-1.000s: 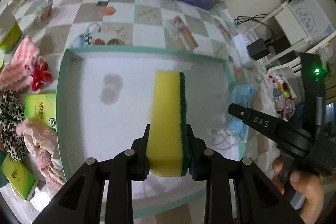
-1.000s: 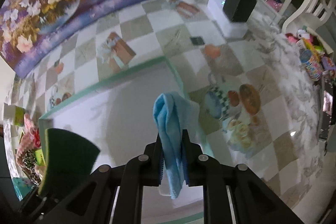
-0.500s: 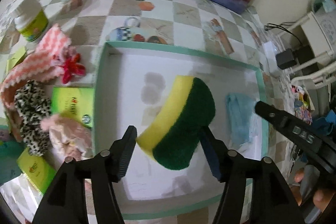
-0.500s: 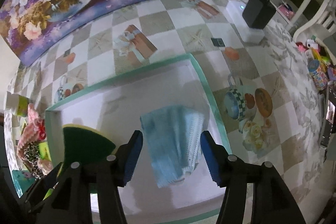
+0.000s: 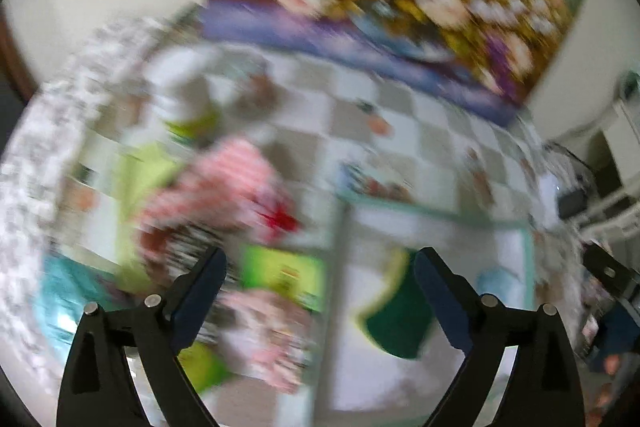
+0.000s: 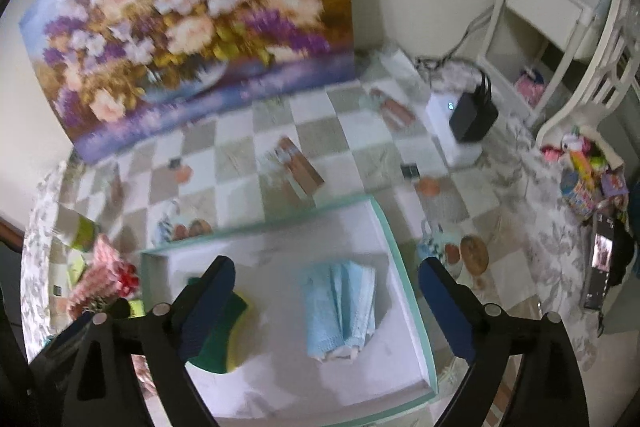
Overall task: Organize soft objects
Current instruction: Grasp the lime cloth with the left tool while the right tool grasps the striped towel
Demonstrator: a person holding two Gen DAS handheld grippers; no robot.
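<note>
A white tray with a teal rim (image 6: 404,267) holds a yellow and green sponge (image 6: 222,339) at its left and a folded blue cloth (image 6: 340,311) at its right. The sponge (image 5: 396,323) and cloth (image 5: 500,281) also show, blurred, in the left wrist view. My right gripper (image 6: 326,291) is open and empty above the tray. My left gripper (image 5: 320,283) is open and empty over the tray's left rim (image 5: 336,247). Left of the tray lie a pink striped cloth (image 5: 224,183), a red flower clip (image 5: 280,219) and a pink fluffy item (image 5: 272,331).
Green packets (image 5: 284,275) and a white bottle with a green label (image 5: 184,99) sit left of the tray. A flower painting (image 6: 192,19) stands at the back. A black charger on a white box (image 6: 472,115) and a white chair (image 6: 580,67) are at the right.
Both grippers opened and let go: the sponge and the blue cloth now lie in the tray. Both grippers pulled up and back, and the left one swung left toward the pile.
</note>
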